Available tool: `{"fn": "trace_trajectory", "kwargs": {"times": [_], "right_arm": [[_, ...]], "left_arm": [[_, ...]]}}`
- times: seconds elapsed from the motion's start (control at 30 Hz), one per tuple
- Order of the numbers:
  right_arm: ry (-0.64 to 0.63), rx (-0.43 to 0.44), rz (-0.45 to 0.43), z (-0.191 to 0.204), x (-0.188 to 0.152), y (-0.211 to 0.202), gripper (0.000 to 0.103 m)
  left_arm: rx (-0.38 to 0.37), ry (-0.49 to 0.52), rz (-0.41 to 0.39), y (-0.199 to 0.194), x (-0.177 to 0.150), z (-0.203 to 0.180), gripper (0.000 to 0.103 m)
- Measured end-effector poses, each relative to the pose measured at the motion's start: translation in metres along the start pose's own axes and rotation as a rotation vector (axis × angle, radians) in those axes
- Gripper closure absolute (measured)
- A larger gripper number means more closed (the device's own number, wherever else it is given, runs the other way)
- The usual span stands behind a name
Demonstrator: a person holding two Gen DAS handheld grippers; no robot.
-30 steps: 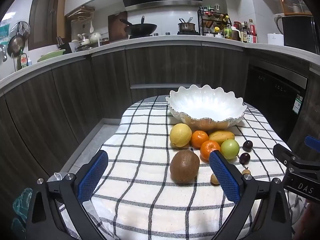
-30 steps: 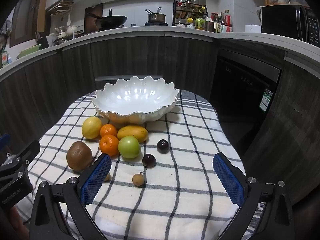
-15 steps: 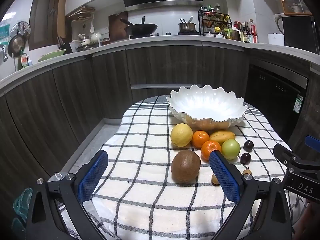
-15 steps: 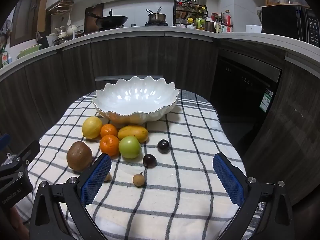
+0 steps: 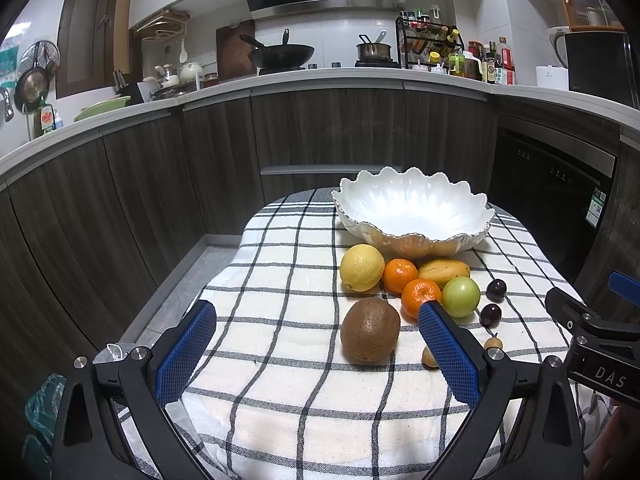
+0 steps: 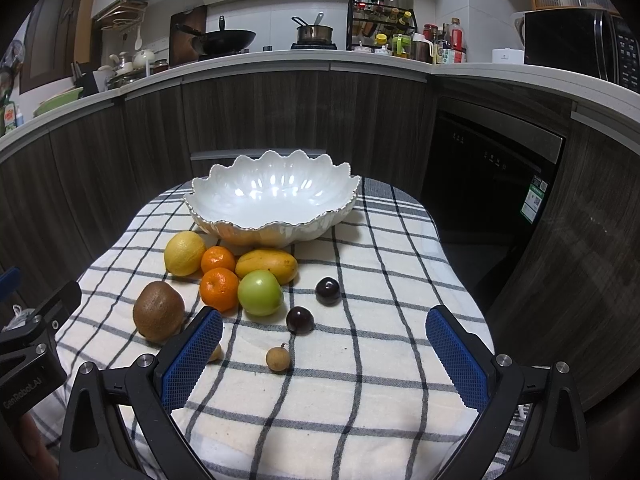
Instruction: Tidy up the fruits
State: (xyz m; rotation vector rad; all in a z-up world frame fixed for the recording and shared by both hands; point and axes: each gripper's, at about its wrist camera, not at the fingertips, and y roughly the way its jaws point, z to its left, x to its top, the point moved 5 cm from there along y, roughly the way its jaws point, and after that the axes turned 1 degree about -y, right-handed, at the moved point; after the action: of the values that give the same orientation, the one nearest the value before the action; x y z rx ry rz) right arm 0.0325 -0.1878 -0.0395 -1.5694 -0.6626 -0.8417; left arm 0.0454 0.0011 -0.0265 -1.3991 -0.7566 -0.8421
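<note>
Almost nothing has changed vs a second ago; left gripper (image 5: 316, 350) and right gripper (image 6: 324, 354) still hover w/ jaws released, empty; all fruits, e.g. kiwi (image 5: 370, 329), lie on the surface before the empty bowl (image 6: 224, 200); sorting not begun.

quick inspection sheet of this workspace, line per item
surface: checked cloth over a small table, wrinkled.
job's things: white scalloped bowl with no fruit in it; lemon, two mandarins, mango, green fruit, kiwi, two dark plums, two small tan fruits all on the cloth.
clutter: nothing seen.
grippers: left claw open, empty; right claw open, empty.
cables: nothing seen.
surroundings: dark cabinets, counter with wok, pot, spice rack.
</note>
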Motion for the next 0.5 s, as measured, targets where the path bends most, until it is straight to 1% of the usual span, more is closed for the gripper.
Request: {"fn": "trace_trajectory", "kwargs": {"times": [0.5], "right_arm": [[0.002, 0.004, -0.004, -0.0017, -0.0001, -0.0027, 0.0]], "left_arm": [[0.0, 0.0, -0.005, -0.0009, 0.0012, -0.0012, 0.0]]}}
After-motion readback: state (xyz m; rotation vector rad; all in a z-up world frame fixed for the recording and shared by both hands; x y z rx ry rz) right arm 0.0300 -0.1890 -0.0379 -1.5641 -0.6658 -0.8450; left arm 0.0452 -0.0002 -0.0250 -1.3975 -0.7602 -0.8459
